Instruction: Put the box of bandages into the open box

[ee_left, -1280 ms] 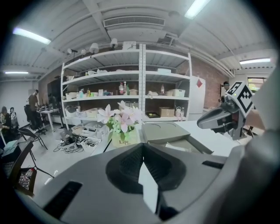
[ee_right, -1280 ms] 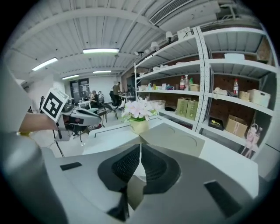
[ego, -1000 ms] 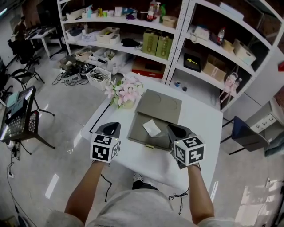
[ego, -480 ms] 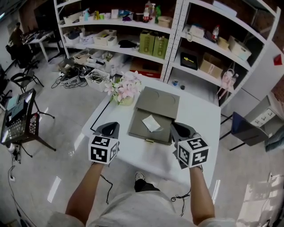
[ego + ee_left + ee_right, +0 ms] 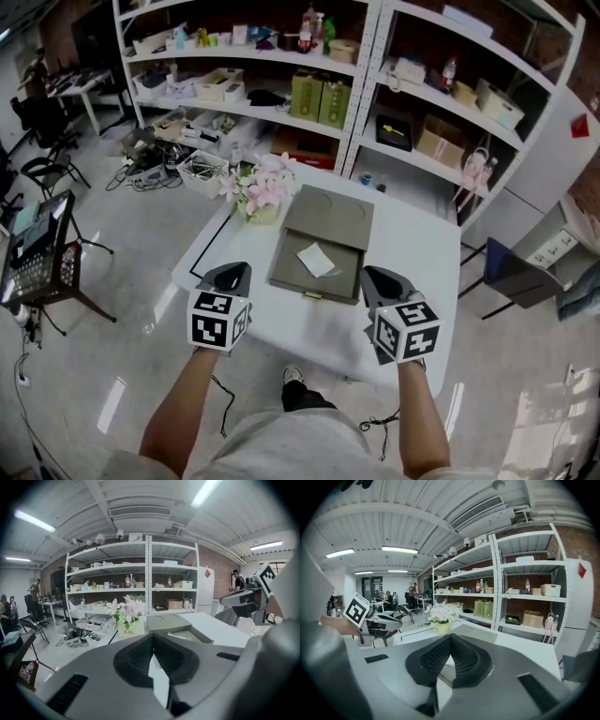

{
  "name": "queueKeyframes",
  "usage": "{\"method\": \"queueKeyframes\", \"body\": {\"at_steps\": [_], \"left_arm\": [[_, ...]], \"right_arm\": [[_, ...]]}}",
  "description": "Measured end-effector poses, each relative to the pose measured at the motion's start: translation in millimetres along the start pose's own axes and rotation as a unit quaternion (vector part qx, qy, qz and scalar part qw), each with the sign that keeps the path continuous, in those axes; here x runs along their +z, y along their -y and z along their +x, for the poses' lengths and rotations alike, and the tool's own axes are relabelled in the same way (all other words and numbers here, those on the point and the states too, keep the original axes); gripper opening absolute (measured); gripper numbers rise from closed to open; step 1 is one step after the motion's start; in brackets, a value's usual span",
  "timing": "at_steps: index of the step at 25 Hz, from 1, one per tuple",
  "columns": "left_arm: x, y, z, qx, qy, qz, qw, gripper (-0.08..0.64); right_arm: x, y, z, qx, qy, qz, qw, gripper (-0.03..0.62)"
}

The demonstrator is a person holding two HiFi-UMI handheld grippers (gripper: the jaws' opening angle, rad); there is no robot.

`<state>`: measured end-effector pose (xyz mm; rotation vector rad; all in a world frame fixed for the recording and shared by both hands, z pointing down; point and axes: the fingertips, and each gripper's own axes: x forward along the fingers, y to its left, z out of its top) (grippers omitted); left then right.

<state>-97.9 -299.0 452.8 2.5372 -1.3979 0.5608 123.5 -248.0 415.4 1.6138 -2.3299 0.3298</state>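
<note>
The grey open box [image 5: 292, 270] lies in the middle of the white table [image 5: 417, 253], its lid [image 5: 330, 217] folded back flat. The white box of bandages [image 5: 316, 260] lies inside the tray, tilted. My left gripper [image 5: 234, 270] hovers by the table's near left edge, left of the open box, shut with nothing in it. My right gripper [image 5: 373, 275] hangs just right of the tray's front corner, also shut and empty. In the left gripper view the shut left gripper [image 5: 151, 637] points toward the lid [image 5: 168, 622]; in the right gripper view the right gripper [image 5: 450, 637] points past the lid [image 5: 476, 631].
A pot of pink flowers [image 5: 262, 193] stands at the table's far left corner, close to the lid. White shelving [image 5: 375, 84] full of boxes runs behind the table. A dark chair [image 5: 511, 272] stands to the right, and a stand with a screen [image 5: 37, 239] to the left.
My right gripper has drawn back from the tray's front right corner toward me. The left gripper has barely moved, and the bandage box stays in the tray.
</note>
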Motion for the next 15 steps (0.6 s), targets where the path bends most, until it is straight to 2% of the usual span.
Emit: {"method": "queueKeyframes", "body": {"at_steps": [15], "left_arm": [[-5.7, 1.1, 0.2, 0.0, -0.002, -0.002, 1.0, 0.005]], "right_arm": [[-6.1, -3.6, 0.5, 0.006, -0.006, -0.003, 1.0, 0.003]]}}
